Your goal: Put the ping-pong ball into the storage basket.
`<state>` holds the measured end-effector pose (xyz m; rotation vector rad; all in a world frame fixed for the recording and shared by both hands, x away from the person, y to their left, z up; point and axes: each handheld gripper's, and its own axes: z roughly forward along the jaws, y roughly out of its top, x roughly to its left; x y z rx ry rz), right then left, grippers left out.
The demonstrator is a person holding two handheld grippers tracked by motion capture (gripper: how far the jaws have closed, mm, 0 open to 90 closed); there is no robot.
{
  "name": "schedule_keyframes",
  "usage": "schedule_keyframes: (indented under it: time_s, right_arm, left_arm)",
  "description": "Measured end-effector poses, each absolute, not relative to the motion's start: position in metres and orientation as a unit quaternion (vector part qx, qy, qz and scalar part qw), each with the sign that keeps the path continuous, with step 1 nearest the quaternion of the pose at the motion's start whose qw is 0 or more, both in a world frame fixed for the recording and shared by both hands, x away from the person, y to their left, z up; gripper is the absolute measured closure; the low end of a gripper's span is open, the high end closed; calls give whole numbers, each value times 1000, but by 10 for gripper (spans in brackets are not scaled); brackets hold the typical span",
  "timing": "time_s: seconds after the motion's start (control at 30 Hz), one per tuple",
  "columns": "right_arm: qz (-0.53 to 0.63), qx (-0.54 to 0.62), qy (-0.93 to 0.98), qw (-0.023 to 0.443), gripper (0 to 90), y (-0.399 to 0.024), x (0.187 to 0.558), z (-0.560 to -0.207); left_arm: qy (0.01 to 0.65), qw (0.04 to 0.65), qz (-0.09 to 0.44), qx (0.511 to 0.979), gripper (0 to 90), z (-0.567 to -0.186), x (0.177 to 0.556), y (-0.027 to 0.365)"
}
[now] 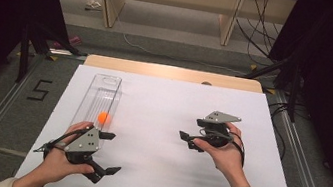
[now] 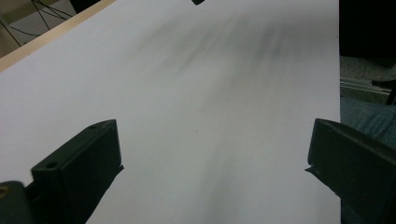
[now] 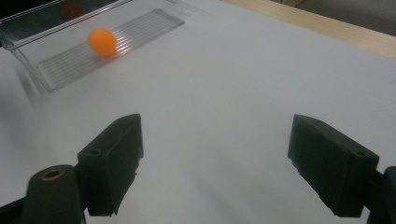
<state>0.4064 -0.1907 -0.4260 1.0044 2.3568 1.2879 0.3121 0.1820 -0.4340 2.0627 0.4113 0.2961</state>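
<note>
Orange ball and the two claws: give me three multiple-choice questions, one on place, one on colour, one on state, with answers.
1. Where is the ball?
A. In the clear tray
B. On the bare white table top
C. Between a claw's jaws

2. What colour is the ball?
A. Green
B. Orange
C. Blue

3. How do the left claw and right claw stand?
A. Both shut
B. One shut
C. Both open

Answers: 1 A, it sits on the tray's ribbed floor; 2 B, the right gripper view shows it orange; 3 C, each gripper view shows jaws wide apart.

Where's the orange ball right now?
The orange ball lies inside the clear tray on the table's left side in the high view, just beyond the left gripper.
</note>
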Motion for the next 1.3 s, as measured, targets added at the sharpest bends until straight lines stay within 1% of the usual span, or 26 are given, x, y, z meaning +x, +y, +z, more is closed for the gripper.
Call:
schedule_keyframes:
  time_s: [0.8, 1.3]
  right_arm:
    - [442, 372, 802, 151, 190, -230, 385, -428]
    - [447, 382, 794, 152, 191, -241, 379, -430]
  left_arm:
    - [173, 487, 122, 848, 23, -434, 312, 183]
    - [174, 486, 122, 848, 23, -435, 313, 183]
